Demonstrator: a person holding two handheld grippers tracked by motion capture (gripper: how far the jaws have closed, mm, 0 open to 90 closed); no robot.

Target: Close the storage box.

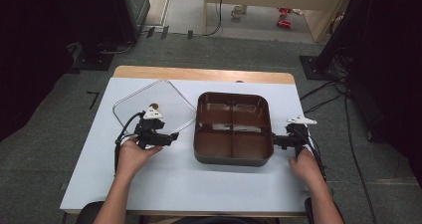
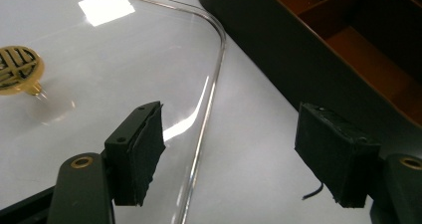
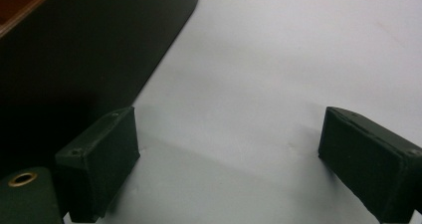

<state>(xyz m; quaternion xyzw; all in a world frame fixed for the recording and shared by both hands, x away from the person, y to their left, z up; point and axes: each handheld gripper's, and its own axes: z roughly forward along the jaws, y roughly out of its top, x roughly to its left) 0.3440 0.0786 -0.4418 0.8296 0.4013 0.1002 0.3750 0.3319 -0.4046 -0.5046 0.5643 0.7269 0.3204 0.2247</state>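
Your left gripper (image 2: 229, 154) gapes wide, empty, over the clear lid (image 2: 99, 74)'s rim left of the four-compartment tray (image 1: 233, 127); the gold knob (image 2: 17, 69) is cut off. Your right gripper (image 3: 229, 159), equally open and empty, sits at the tray's right wall

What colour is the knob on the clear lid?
Gold, with a raised pattern; the knob shows best in the left gripper view.

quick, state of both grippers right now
Left gripper: open, holding nothing, jaws astride the clear plastic lid's edge.
Right gripper: open, empty, beside the brown four-compartment tray.
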